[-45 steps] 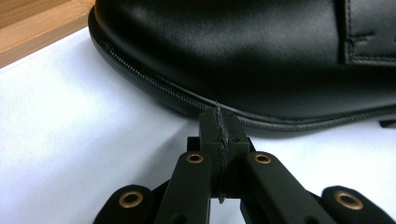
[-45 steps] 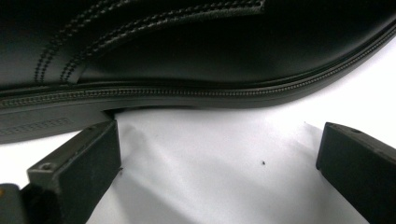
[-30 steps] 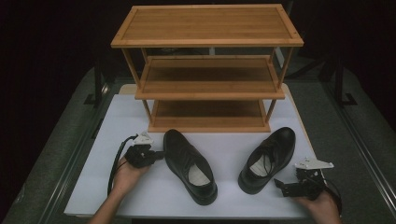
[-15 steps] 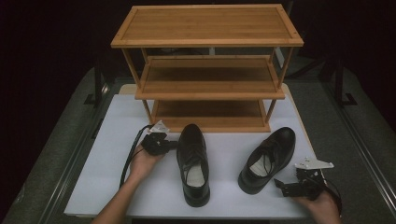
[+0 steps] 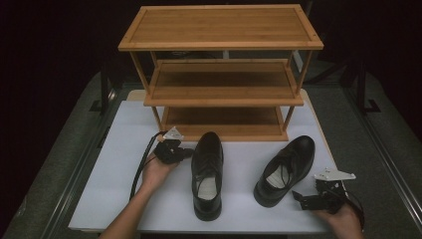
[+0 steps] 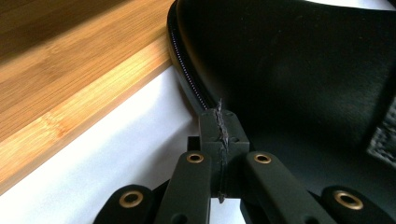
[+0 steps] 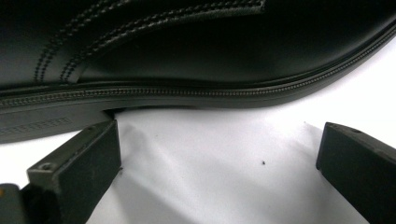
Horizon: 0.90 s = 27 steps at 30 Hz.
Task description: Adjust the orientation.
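the left gripper (image 5: 185,152) lies low over the white table top (image 5: 119,164), its jaws pressed fully together with nothing between them, tips right against the left side of the left dress shoe (image 5: 207,172). in the left gripper view the closed tips (image 6: 219,135) sit at the shoe's stitched welt, beside the bamboo shoe rack (image 6: 70,84). that shoe is glossy black leather, laced, with a pale insole, toe pointing far toward the rack's bottom shelf (image 5: 224,130) and heel near.

the right gripper (image 5: 298,197) rests at the near right, jaws spread wide and holding nothing, aimed at the right dress shoe (image 5: 286,168). this matching black shoe lies angled, toe far-right, heel near-left. the right gripper view shows its stitched sole edge (image 7: 196,91) just beyond the open jaws.
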Motion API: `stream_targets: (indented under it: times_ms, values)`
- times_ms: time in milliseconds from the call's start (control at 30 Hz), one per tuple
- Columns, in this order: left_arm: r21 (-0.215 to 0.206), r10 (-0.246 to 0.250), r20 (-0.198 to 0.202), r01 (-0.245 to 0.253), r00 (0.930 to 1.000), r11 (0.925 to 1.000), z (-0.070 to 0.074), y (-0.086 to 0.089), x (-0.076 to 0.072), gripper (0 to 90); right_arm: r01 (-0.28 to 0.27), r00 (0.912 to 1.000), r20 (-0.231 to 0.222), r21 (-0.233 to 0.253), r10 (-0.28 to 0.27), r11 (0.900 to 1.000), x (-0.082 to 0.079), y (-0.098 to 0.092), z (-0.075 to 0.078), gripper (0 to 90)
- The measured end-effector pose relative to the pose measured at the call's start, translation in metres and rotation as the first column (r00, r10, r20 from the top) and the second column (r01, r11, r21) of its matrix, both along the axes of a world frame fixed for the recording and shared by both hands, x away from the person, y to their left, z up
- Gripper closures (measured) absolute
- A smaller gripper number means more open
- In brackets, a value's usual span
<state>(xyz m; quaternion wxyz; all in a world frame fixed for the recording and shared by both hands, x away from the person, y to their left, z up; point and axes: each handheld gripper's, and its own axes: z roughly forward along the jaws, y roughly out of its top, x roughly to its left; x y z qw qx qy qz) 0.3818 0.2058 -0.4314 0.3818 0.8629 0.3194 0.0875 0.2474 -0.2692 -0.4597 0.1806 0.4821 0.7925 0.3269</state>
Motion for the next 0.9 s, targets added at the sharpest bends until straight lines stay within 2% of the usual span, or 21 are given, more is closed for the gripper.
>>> stream_targets:
  times_ms: [67,133,167,233,467,600,867,900]
  values:
    - [-0.001,0.005,0.009,-0.005,0.9999,1.0000,0.002,0.005,-0.002,89.9,0.000,1.0000,0.000,0.000,0.000,1.000,0.000,0.000,0.000,0.0]
    - [0.010,0.013,0.015,-0.013,0.9998,0.9999,0.004,0.010,-0.004,76.8,0.000,1.0000,0.000,0.000,0.000,1.000,0.000,0.000,0.000,0.0]
    - [0.030,0.014,0.019,-0.014,0.9997,0.9994,0.004,0.013,-0.006,69.8,0.000,1.0000,0.001,0.000,0.000,1.000,0.000,0.000,0.000,0.0]
    - [0.051,0.018,0.018,-0.018,0.9997,0.9986,0.004,0.018,-0.009,61.0,0.000,1.0000,0.001,-0.002,0.000,1.000,0.000,0.000,0.000,0.0]
    - [0.075,0.013,0.010,-0.013,0.9999,0.9971,0.010,0.037,-0.028,29.9,0.000,1.0000,0.001,-0.004,0.000,1.000,0.000,0.000,0.000,0.0]
    - [0.078,0.023,0.016,-0.024,0.9996,0.9967,0.011,0.047,-0.043,18.3,0.000,1.0000,0.000,-0.003,0.000,1.000,0.000,0.000,0.000,0.0]
    - [0.145,0.058,0.047,-0.064,0.9972,0.9873,0.003,0.069,-0.072,0.0,0.001,1.0000,-0.005,-0.002,-0.001,1.000,0.000,0.000,0.001,0.0]
    - [0.151,0.068,0.056,-0.075,0.9961,0.9857,0.003,0.073,-0.075,0.0,0.000,1.0000,-0.002,-0.008,0.000,1.000,0.000,0.001,0.001,0.0]
